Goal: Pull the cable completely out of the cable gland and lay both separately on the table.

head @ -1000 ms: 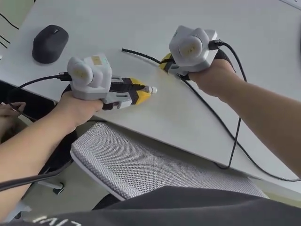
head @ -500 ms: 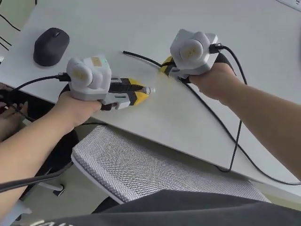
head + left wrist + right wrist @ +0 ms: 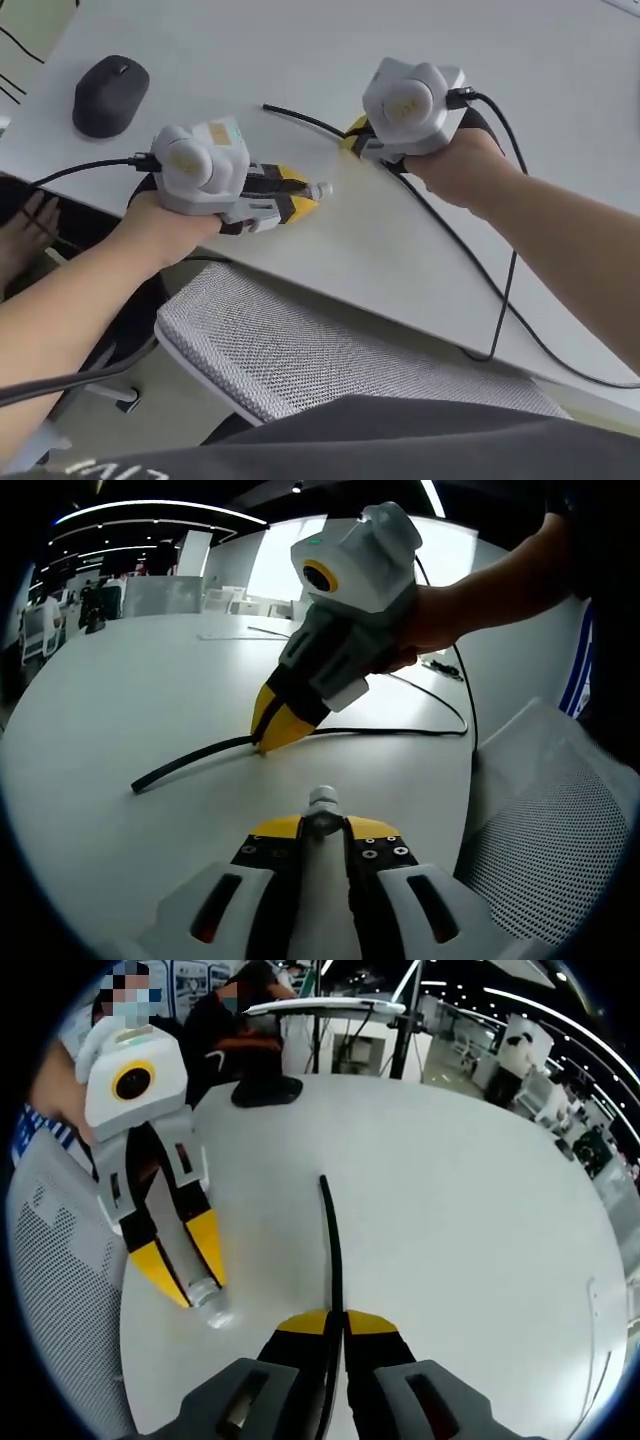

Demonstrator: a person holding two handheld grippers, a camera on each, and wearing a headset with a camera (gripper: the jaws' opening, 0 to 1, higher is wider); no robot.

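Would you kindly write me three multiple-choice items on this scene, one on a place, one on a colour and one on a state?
1. Where is the mouse? A on the table, B in a drawer, C on a shelf.
2. What colour is the cable? A red, B black, C white.
3. The cable gland is: A threaded on the cable, B lying free, C held by the left gripper.
Key: 1 A, it rests on the white top; 2 B, it is dark against the table; 3 C, the gripper pinches it, apart from the cable.
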